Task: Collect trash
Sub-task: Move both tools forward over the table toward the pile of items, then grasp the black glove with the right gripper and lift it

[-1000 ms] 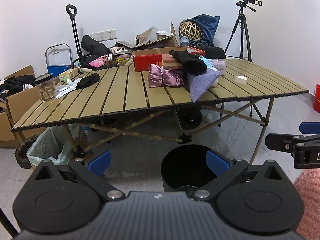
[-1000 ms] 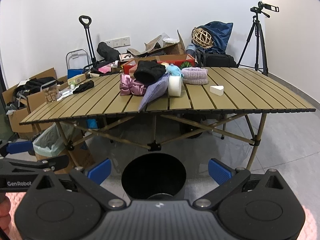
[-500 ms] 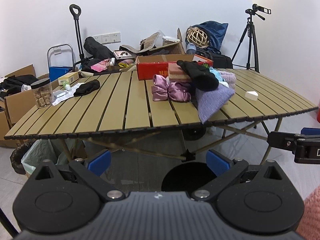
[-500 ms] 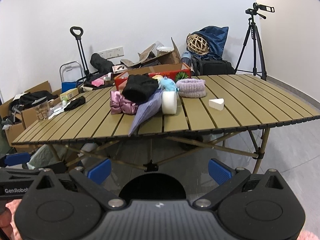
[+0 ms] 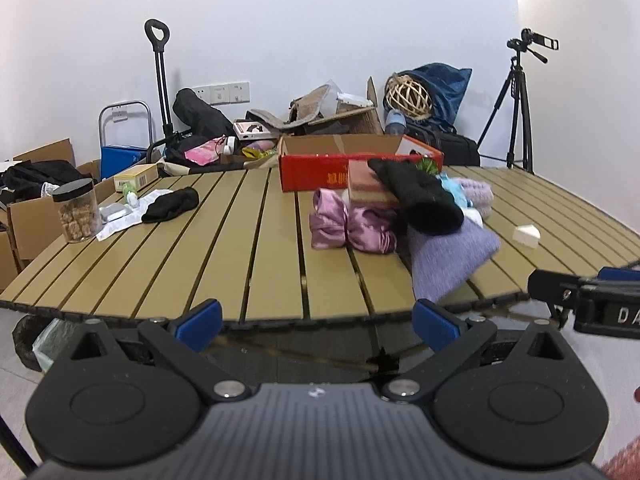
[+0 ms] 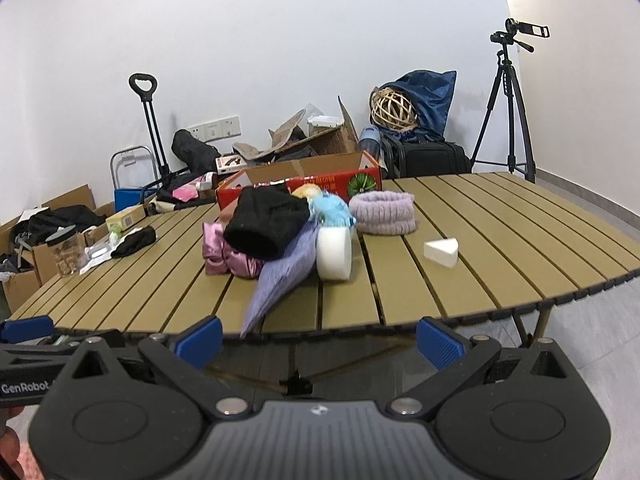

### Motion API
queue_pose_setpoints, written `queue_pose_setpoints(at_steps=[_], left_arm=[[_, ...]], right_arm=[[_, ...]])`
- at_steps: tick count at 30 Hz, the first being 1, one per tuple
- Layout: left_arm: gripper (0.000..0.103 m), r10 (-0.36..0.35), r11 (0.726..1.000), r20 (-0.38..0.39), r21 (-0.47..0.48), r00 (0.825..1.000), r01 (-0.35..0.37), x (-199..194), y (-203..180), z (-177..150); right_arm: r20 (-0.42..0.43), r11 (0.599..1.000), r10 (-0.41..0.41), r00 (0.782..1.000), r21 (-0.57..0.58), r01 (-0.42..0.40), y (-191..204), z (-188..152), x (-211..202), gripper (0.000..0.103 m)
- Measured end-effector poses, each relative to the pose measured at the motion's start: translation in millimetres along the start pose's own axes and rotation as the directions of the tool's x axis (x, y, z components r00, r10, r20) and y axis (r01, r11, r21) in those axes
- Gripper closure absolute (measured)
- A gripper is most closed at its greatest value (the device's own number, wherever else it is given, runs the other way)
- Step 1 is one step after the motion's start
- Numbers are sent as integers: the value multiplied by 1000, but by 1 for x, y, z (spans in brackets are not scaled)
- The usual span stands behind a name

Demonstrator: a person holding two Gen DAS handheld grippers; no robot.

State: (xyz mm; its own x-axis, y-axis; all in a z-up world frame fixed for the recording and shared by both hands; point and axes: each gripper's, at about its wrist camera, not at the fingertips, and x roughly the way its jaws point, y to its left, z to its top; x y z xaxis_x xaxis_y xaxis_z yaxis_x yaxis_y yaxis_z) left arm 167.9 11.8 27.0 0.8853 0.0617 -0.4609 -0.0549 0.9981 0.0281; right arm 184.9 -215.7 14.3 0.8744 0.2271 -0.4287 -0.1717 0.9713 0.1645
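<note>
Blue pads tip both pairs of tongs, and both pairs stand wide open with nothing between them. The left tongs [image 5: 316, 318] and the right tongs [image 6: 318, 338] hang side by side just short of the near edge of the counter [image 6: 472, 304], at about its height, pointing across the slats toward the wall.

Nearest to them is a purple cloth [image 6: 280, 280] whose corner droops over the near edge; its long axis runs from that edge back and rightward into a heap of clothes at the middle of the counter. In the heap a pink satin bundle [image 5: 348, 226] lies to the left, a black knit piece [image 6: 264, 220] sits on top, and a white roll [image 6: 334, 252] stands on its side, touching the cloth's right flank.

The likeliest trash, as I judge it, is a small white wedge [image 6: 442, 252] lying alone on bare slats, right of the roll and well apart from the heap. It sits ahead and to the right of the right tongs, and far right in the left view [image 5: 526, 236], so the right hand is the nearer one. Its long axis lies roughly across the slats, so a reach forward and right would meet its long side.

Farther off, near the far left corner, crumpled white paper [image 5: 120, 220] lies by a jar [image 5: 78, 212]; the left hand is closer to that.
</note>
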Motion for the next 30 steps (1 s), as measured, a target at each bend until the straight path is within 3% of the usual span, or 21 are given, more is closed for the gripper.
queue_pose_setpoints(at_steps=[14, 20, 30], left_arm=[[0, 62, 996, 33, -62, 998, -60, 48, 13, 35], [0, 87, 993, 8, -77, 996, -86, 70, 28, 42], [0, 89, 994, -13, -56, 996, -89, 100, 40, 51]], right_arm=[[63, 994, 46, 997, -98, -40, 23, 30, 51, 0], [87, 984, 75, 993, -169, -59, 36, 45, 72, 0], [40, 990, 40, 998, -139, -34, 42, 59, 122, 0]])
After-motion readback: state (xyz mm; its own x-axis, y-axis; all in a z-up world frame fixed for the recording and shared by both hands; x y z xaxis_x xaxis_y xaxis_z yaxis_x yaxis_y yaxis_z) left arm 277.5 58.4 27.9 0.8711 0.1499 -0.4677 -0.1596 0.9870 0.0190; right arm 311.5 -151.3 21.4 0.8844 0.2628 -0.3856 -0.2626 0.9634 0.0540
